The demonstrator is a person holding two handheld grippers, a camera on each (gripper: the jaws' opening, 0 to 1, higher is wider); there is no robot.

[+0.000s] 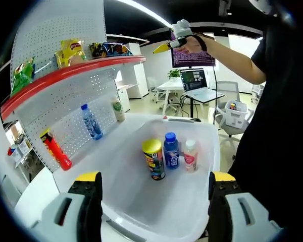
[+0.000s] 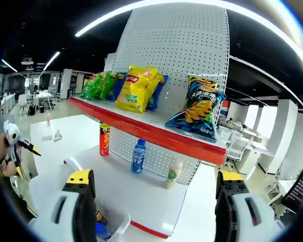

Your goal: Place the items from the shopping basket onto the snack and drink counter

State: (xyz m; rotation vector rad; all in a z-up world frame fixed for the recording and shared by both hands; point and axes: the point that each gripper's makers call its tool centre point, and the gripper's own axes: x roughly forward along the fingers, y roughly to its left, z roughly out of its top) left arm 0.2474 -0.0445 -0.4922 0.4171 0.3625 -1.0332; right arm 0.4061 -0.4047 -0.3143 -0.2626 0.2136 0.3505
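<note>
While hovering above the white shopping basket (image 1: pixel 141 201), left gripper (image 1: pixel 154 201) with jaws spread wide and nothing between them. Inside the basket, 3 items standing upright and close together near its middle: a yellow-lidded can (image 1: pixel 153 159), a blue-capped bottle (image 1: pixel 171 150) touching or just beside it, and a small pale bottle with a pink label (image 1: pixel 190 155) on the far side of that.

Already beside the basket on the white counter (image 1: pixel 98 151), against the perforated back panel: a red tube can (image 1: pixel 56 150), a blue water bottle (image 1: pixel 91 122) and a pale drink bottle (image 1: pixel 118 109). Above the basket, on the red-edged shelf (image 1: pixel 65 73), several snack bags: green (image 2: pixel 100 84), yellow (image 2: pixel 136 88) and dark blue (image 2: pixel 201 113).

Right gripper (image 2: pixel 154 206) raised well above the basket, facing the shelf, jaws likewise wide apart and empty.

Likely next: reaching down for 1 of the 3 items. Risk from here, as a judgement: with the trio packed so tightly, a jaw coming down between can and blue-capped bottle could knock a neighbour over. Another risk: a round can slipping if pinched off-centre. Further risk: bumping the bottles already standing on the counter when setting the next item beside them.
</note>
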